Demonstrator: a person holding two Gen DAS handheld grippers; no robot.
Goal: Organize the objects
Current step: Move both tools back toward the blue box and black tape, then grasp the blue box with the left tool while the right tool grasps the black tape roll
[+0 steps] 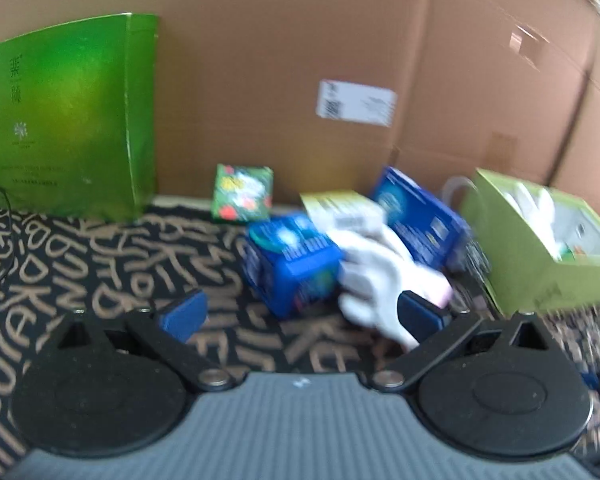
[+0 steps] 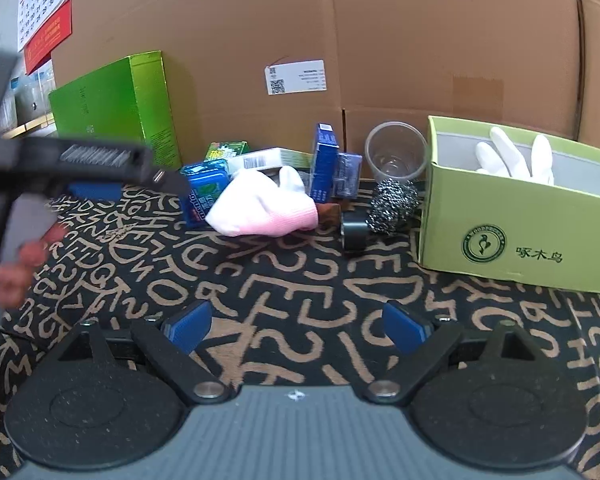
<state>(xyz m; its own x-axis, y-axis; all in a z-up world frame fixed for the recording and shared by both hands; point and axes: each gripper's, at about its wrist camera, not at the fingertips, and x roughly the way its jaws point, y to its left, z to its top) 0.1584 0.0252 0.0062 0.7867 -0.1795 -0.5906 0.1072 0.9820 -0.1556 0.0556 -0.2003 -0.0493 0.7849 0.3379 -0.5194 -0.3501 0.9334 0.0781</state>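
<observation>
Left gripper (image 1: 302,314) at lower centre of its blurred view, blue-padded fingers spread wide, nothing between them; its right pad overlaps a white glove with a pink cuff (image 1: 380,276) in the frame, contact not discernible. Right gripper (image 2: 298,326) low in its own view, fingers likewise spread apart over the black cloth with tan lettering (image 2: 260,280), holding nothing. Clutter sits mid-frame against the big brown cardboard carton (image 2: 380,40): the glove draped by a blue rectangular pack (image 2: 202,194), an upright blue box (image 2: 325,160) behind, a clear plastic cup (image 2: 396,152), a steel-wool scourer (image 2: 392,204), a small black roll (image 2: 354,234). Right side: open light-green cardboard box (image 2: 512,232) with another white glove (image 2: 512,158) inside. Tall bright-green box (image 2: 116,108) stands upper left.
</observation>
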